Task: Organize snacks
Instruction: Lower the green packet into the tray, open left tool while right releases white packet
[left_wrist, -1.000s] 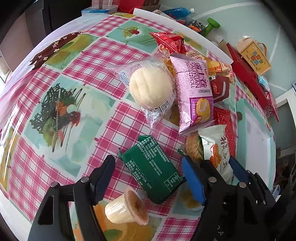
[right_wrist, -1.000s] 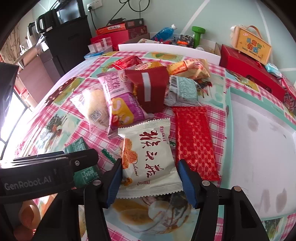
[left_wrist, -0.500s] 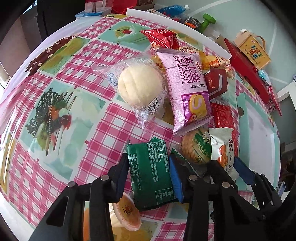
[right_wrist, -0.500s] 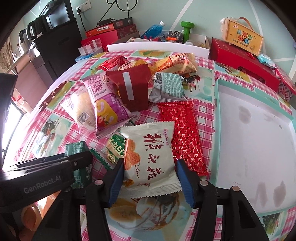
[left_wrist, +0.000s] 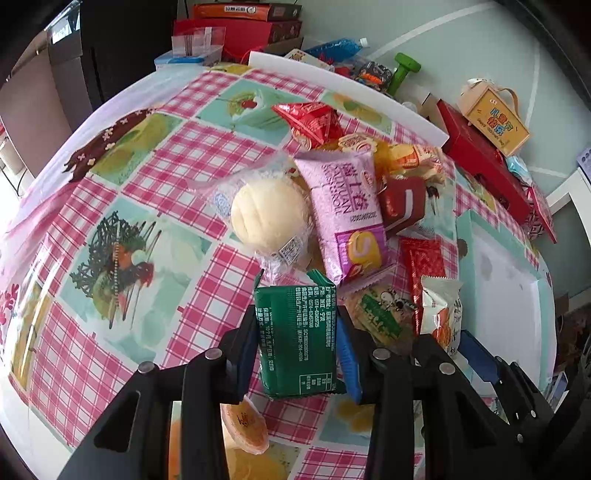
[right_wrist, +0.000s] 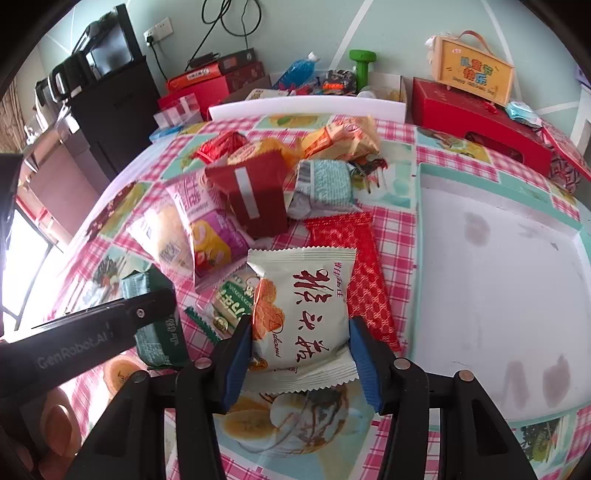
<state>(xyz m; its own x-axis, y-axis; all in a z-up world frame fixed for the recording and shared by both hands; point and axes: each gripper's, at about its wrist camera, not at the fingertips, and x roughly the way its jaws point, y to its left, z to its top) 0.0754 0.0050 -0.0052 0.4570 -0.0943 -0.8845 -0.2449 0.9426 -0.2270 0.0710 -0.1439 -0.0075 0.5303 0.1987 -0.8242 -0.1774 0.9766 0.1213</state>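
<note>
My left gripper (left_wrist: 297, 350) is shut on a green snack packet (left_wrist: 299, 332), its blue pads pressing both long sides, the packet tilted up off the checked tablecloth. The same packet (right_wrist: 160, 341) shows under the left gripper's body in the right wrist view. My right gripper (right_wrist: 301, 354) is closing on a white packet with red characters (right_wrist: 306, 310). That packet lies between the pads, which touch and pinch its sides. In the left wrist view the white packet (left_wrist: 441, 314) stands at the lower right.
A pile of snacks lies beyond: a wrapped bun (left_wrist: 269, 218), a purple Swiss roll packet (left_wrist: 347, 218), a dark red packet (right_wrist: 255, 192), a flat red packet (right_wrist: 354, 277). A teal-rimmed white tray (right_wrist: 419, 221) sits on the right. A jelly cup (left_wrist: 245, 424) lies under the left gripper.
The left jaws went from wide apart to shut on the green packet and tipped it up off the cloth. The right jaws narrowed onto the white packet.
</note>
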